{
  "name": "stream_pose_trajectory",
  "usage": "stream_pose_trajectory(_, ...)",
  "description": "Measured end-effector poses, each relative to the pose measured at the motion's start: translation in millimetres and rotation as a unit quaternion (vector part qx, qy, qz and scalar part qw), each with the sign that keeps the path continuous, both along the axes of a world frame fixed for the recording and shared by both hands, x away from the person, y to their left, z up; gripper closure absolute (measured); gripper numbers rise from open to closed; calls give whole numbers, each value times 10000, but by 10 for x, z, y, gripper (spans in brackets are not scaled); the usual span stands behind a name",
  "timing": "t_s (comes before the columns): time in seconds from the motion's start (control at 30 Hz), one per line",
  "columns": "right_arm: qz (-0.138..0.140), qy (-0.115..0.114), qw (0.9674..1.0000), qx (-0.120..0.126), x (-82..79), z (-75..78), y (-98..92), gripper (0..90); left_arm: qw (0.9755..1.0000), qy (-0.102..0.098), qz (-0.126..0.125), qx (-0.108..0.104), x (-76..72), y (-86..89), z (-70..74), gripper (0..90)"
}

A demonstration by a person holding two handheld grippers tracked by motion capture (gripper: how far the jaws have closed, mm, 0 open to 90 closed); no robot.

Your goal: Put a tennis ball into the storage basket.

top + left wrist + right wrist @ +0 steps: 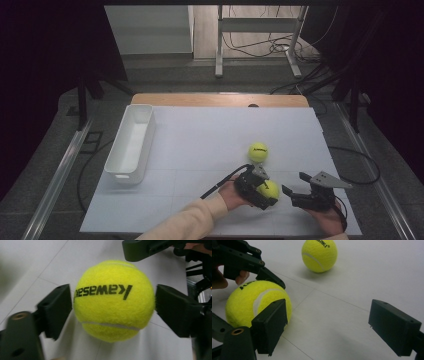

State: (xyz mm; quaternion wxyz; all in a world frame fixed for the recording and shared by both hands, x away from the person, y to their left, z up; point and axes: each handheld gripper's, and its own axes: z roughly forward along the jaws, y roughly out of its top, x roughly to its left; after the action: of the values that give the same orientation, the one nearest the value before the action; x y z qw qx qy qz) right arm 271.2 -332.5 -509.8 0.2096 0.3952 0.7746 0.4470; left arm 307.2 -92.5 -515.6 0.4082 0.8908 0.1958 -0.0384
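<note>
A pale grey tabletop [200, 150] seen from above, described left to right. At the far left stands a long, white, open plastic bin [131, 143] with nothing in it. Well to its right, near the middle, a fuzzy yellow tennis ball with black lettering [258, 151] lies loose on the surface. Just in front of it, the person's left gripper [265, 192], a black two-jaw tool held by a hand in a cream sleeve, has a second yellow tennis ball [270, 189] between its jaws. In the left gripper view the two black pads meet this ball [113, 300] at its widest part on either side, so it looks clamped, though the hold seems light. Just beside it on the right, the right gripper [296, 186] hovers with its jaws spread wide and nothing between them. The likely trouble is the round, springy ball squirting out of a shallow pinch as it is lifted, then rolling off across the smooth table; a careless swing towards the bin could also knock the loose ball away.
</note>
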Motion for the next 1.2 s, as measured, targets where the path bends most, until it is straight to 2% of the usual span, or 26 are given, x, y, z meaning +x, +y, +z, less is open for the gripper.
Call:
stream_pose_trajectory(0.07, 2, -10, 10000, 13, -2, 3, 0, 159, 10000, -35, 5, -41, -4, 4, 4, 248)
stream_pose_trajectory(0.13, 3, -17, 10000, 22, -2, 6, 0, 159, 10000, -47, -4, -38, -4, 4, 5, 256)
stream_pose_trajectory(0.3, -12, -25, 10000, 32, -5, 8, -1, 159, 9999, -100, -46, 6, -13, 17, 21, 262)
stream_pose_trajectory(0.63, -17, -42, 10000, 27, -8, 11, -2, 160, 9997, -229, -36, -74, -50, 97, 78, 263)
stream_pose_trajectory(1.2, -20, -32, 10000, -42, -6, 2, 6, 160, 9991, -267, 189, -255, -58, 365, 148, 263)
